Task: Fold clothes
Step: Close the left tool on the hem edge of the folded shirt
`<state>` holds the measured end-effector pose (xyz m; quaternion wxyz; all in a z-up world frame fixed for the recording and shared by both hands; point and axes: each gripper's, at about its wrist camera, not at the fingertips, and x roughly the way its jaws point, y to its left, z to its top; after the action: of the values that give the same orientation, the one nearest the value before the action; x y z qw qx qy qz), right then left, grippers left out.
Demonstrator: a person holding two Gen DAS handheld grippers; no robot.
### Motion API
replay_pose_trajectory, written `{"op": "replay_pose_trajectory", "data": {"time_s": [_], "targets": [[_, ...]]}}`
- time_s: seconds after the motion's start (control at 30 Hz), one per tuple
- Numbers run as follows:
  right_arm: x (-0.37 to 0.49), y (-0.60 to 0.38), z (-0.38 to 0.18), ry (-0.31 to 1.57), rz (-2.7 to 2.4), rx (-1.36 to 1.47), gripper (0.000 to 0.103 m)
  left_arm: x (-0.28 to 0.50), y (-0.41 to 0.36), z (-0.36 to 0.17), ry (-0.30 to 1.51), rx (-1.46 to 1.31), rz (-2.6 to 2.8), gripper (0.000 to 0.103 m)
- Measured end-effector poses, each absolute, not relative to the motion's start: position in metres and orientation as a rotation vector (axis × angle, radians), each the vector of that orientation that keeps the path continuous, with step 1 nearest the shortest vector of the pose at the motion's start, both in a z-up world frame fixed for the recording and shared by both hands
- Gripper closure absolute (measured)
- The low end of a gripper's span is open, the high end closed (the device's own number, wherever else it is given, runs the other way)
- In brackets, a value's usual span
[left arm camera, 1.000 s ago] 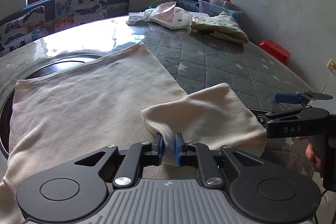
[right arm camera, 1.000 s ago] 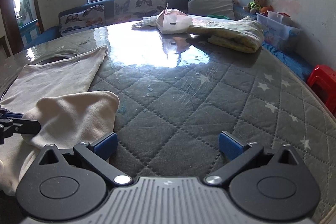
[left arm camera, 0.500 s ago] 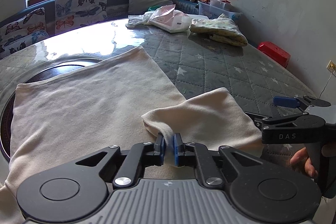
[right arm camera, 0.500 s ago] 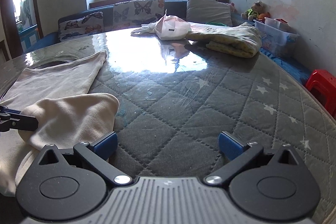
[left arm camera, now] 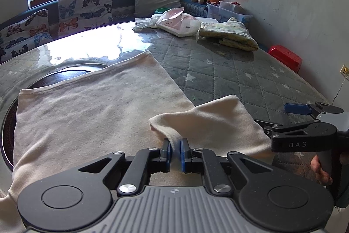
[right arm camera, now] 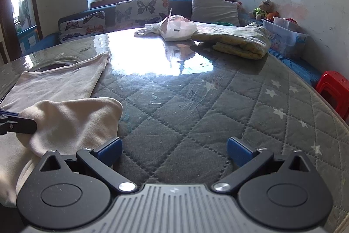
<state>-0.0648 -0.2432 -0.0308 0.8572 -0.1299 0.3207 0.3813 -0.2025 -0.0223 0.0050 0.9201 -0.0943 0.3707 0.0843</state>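
A cream shirt [left arm camera: 87, 115] lies spread flat on the grey quilted table cover. My left gripper [left arm camera: 174, 153] is shut on the edge of the shirt's sleeve [left arm camera: 213, 123] and holds it lifted over the shirt's right side. The sleeve [right arm camera: 72, 121] and shirt [right arm camera: 56, 82] also show at the left of the right wrist view, with the left gripper's tip at the far left edge. My right gripper [right arm camera: 174, 149] is open and empty, just right of the sleeve, above the quilted cover. It also shows in the left wrist view [left arm camera: 283, 117].
At the far side lie a pink-white plastic bag [left arm camera: 181, 22] and a folded yellow patterned cloth [left arm camera: 229, 36]. A red stool [left arm camera: 285, 58] stands by the wall. A bench with butterfly cushions [right arm camera: 141, 8] runs under the window. A dark round opening [left arm camera: 65, 75] sits under the shirt's far edge.
My left gripper has drawn back slightly with the sleeve still in it. The right gripper has stayed open and moved only slightly.
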Motion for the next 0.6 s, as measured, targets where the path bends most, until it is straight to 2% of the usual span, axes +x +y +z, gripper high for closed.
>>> {"op": "replay_pose_trajectory", "data": {"time_s": [0.27,0.33,0.6], "targets": [[-0.066,-0.243,-0.03,0.66,0.798,-0.277,0.001,-0.207,-0.017,0.012,0.738,-0.208,0.18,0.093],[-0.067,-0.244,-0.028,0.652,0.803,-0.281,0.009,-0.208,-0.016,0.015,0.729,-0.211,0.183,0.093],[-0.073,-0.251,-0.015,0.652,0.862,-0.248,0.018,-0.221,-0.012,0.037,0.659,-0.22,0.197,0.093]]}}
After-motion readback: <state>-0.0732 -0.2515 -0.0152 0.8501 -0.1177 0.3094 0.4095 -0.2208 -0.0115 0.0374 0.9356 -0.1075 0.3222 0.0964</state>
